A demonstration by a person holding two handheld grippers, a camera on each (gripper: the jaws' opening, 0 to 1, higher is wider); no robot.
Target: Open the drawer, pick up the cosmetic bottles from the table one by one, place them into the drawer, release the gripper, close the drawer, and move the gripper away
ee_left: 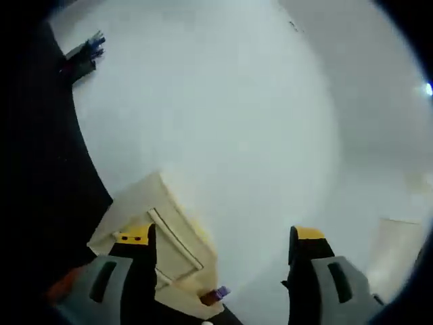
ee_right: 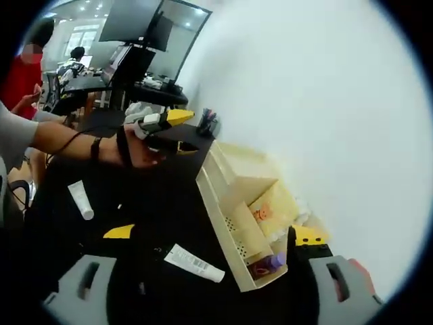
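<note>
Drawer open, tubes waiting on the table.

Left gripper view: the left gripper [ee_left: 223, 250] is spread and empty, aimed at the wall, with the organiser [ee_left: 159, 244] at 7 o'clock, likely held clear. Right gripper view: the right gripper [ee_right: 215, 238] is agape and empty over the table [ee_right: 135, 203]; one tube [ee_right: 193, 263] lies at 6 o'clock, another tube [ee_right: 80, 200] at 9, and the drawer [ee_right: 247, 237] stands open at 5 o'clock with a purple bottle [ee_right: 274, 261] inside, ready for more.
</note>
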